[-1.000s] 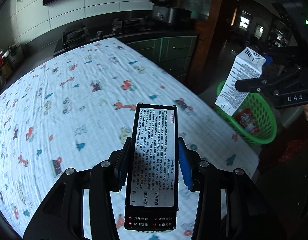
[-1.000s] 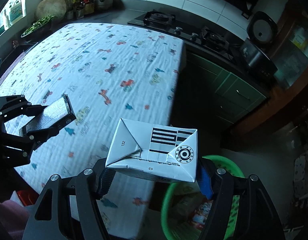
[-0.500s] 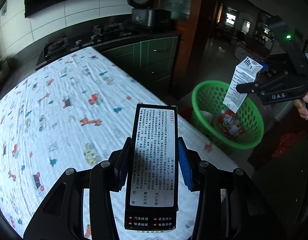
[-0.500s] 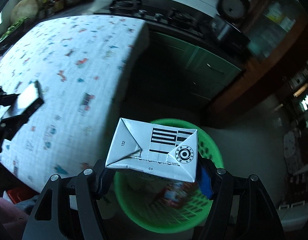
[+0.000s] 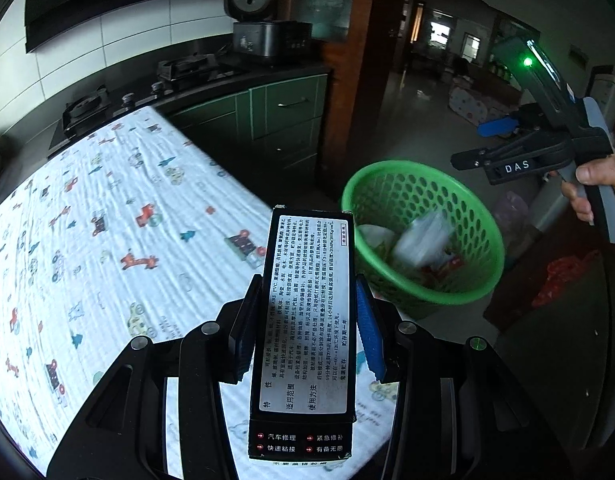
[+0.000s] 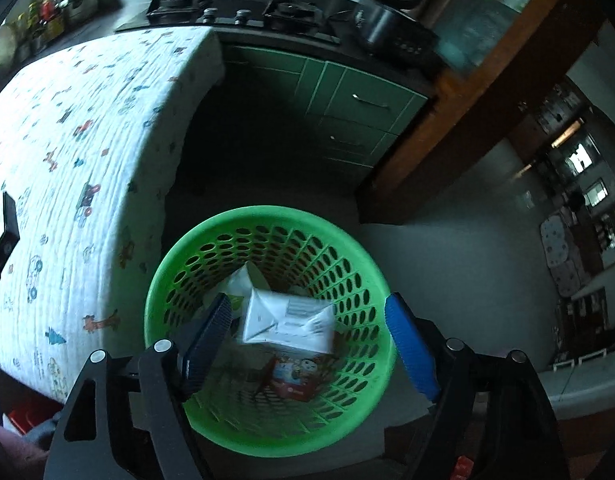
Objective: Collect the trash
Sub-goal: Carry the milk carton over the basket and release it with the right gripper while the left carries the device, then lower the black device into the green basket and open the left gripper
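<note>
Here, in the left wrist view, the left gripper point(image 5: 307, 316) squeezes a long black box point(image 5: 307, 320) with white writing on it, one blue pad on each side. The box points out over the edge of the table point(image 5: 107, 220), which has a white cloth with little animals and cars. Past the table edge, a green basket point(image 5: 483, 240) sits down on the floor. A blurry white carton point(image 5: 421, 236) is inside it, with some red wrappers point(image 5: 443, 268) next to it. Above the basket, on the right, a hand point(image 5: 599, 184) holds the right gripper point(image 5: 487, 144). In the right wrist view, the right gripper point(image 6: 307, 340) looks straight down into the green basket point(image 6: 171, 280). Its jaws are opening, and the blue pads stand far apart with nothing pressed between them. The white carton point(image 6: 287, 320) is below them, inside the basket, blurry, on top of a red packet point(image 6: 295, 376). The table point(image 6: 87, 120) is to the left of the basket, and green cupboards point(image 6: 347, 96) are behind it.
</note>
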`<state>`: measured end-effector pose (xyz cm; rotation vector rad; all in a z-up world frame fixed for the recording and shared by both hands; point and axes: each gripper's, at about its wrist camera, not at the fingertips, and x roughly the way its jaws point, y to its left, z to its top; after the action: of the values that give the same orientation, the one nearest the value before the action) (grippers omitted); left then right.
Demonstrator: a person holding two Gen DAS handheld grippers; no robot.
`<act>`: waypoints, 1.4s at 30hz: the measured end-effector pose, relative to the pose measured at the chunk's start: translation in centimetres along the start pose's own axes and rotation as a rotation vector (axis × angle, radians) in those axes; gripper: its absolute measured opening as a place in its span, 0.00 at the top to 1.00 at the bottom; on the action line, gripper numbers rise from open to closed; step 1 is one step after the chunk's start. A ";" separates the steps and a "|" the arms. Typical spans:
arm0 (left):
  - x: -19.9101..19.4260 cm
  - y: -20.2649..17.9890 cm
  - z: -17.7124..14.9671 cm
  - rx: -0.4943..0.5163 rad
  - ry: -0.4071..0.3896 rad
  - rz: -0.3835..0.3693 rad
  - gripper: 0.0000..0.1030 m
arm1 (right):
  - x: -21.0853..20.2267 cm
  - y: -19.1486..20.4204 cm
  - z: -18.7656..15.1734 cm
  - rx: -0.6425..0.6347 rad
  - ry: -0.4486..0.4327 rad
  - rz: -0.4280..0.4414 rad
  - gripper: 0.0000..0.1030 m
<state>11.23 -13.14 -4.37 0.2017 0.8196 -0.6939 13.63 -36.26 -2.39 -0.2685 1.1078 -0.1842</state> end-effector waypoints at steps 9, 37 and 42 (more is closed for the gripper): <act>1.3 -2.8 1.4 0.036 0.000 -0.050 0.58 | -1.5 -0.4 -0.9 0.029 -0.030 0.019 0.24; 9.5 -10.7 5.2 0.031 0.095 -0.129 0.57 | -6.6 -4.1 -5.7 0.094 -0.091 -0.016 0.23; 10.7 -11.5 5.7 0.016 0.111 -0.126 0.56 | -6.9 -4.9 -6.4 0.115 -0.096 -0.019 0.23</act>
<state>12.45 -29.59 -7.27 0.2056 0.9390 -0.8137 4.75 -39.77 2.34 -0.1832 0.9959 -0.2492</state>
